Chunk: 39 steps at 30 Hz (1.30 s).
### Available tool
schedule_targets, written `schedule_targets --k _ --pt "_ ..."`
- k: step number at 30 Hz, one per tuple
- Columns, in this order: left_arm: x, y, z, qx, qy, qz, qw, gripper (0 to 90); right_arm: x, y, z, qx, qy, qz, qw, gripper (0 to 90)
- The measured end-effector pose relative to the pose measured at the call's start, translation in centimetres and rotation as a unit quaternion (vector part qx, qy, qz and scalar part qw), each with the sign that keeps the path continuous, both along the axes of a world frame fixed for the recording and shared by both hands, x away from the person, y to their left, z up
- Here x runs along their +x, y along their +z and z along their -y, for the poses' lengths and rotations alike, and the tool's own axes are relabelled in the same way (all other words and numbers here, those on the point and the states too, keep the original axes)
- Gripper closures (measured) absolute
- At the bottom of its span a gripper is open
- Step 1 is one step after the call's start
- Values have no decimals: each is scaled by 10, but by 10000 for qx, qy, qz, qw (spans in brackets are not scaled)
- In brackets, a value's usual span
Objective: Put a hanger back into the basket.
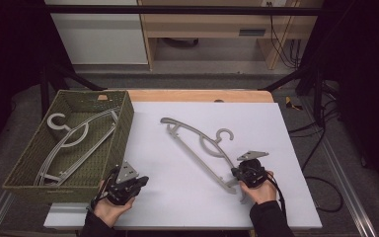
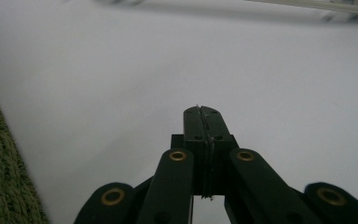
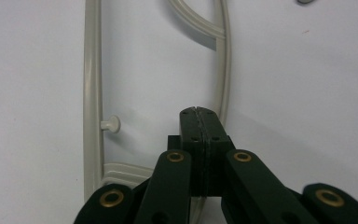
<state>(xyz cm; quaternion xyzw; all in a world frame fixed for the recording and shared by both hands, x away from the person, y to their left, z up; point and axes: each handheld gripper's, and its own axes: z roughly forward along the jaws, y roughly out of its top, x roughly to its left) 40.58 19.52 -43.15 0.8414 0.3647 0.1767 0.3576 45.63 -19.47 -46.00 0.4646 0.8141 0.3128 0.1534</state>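
Note:
A grey plastic hanger lies flat on the white table top, running from the middle down toward the right. My right gripper hovers over its lower end, jaws shut with nothing between them. In the right gripper view the shut tips sit between the hanger's straight bar and its curved arm. A second grey hanger lies inside the green woven basket at the left. My left gripper rests low beside the basket's near right corner, also shut and empty.
The basket wall stands close on the left of my left gripper. The white top ends at a wooden edge at the back. Black frame bars and cables surround the table, with cables on the floor at the right.

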Motion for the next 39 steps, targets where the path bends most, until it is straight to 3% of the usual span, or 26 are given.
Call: schedule_targets --k 3,6,8,11,16,22,28,32,34,39 --pt "0 0 0 9 -14 -5 10000 899 -2 5 -7 201 204 96 9995 898" --pt "1 0 0 -59 10 10 10000 899 -3 13 -21 478 461 286 9974 802" --pt "1 0 0 -54 -2 -4 10000 898 -1 17 -33 447 582 388 9966 742" --pt "1 0 1 -48 -20 -22 10000 898 4 18 -50 549 661 369 9956 629" --pt "2 -1 1 -36 -60 -43 10000 896 15 7 -68 305 702 199 9969 526" --pt "2 -2 1 -30 -66 -53 10000 895 20 -2 -73 113 690 -17 9976 581" --pt "2 -1 1 -29 -72 -38 10000 895 22 -7 -74 -5 876 -133 9961 752" --pt "3 -1 0 -21 -78 -44 10000 896 22 -7 -72 -45 1016 -66 9948 798" --pt "2 -1 0 -23 -82 -41 10000 896 21 -7 -72 -81 1187 -16 9929 807" --pt "1 1 -1 -59 -80 -4 10000 894 12 -7 -74 -90 1862 -57 9824 807"
